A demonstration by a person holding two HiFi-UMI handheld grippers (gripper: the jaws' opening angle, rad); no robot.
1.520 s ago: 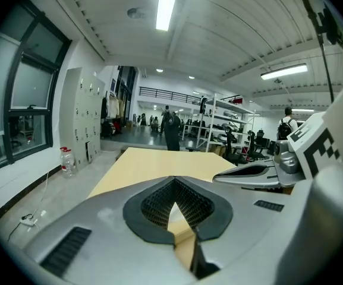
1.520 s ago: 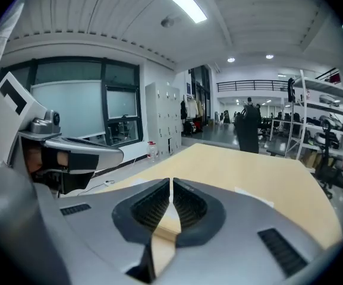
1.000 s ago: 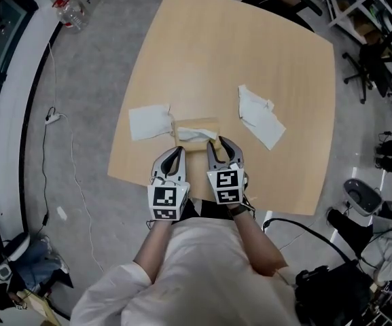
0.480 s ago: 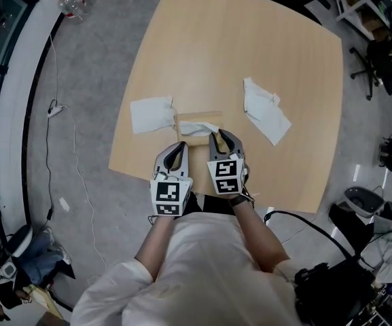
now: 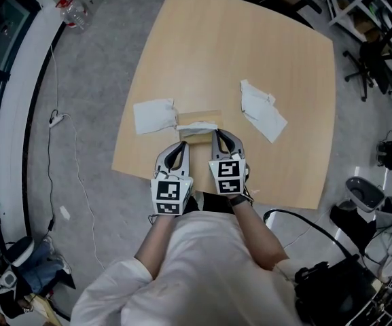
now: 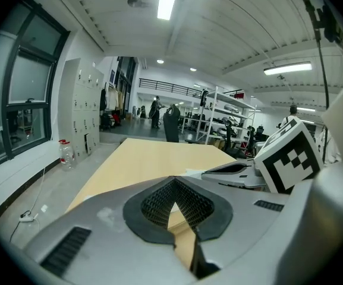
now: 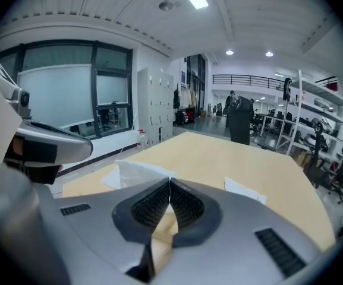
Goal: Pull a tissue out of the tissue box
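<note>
The tan tissue box stands near the table's front edge with a white tissue lying across its top. My right gripper is at the tissue's right end. In the right gripper view its jaws are closing, and the tips of the right gripper meet on a thin edge of the tissue. My left gripper sits at the box's near left side. In the left gripper view the left gripper is shut with nothing between its jaws.
A loose tissue lies flat to the left of the box, and another crumpled tissue lies to its right. The wooden table stretches far behind. Office chairs and shelving stand beyond its right edge.
Both grippers have stayed at the box's near side. The right gripper's tips now sit on the tissue's right end, and the tissue looks flatter on the box.
</note>
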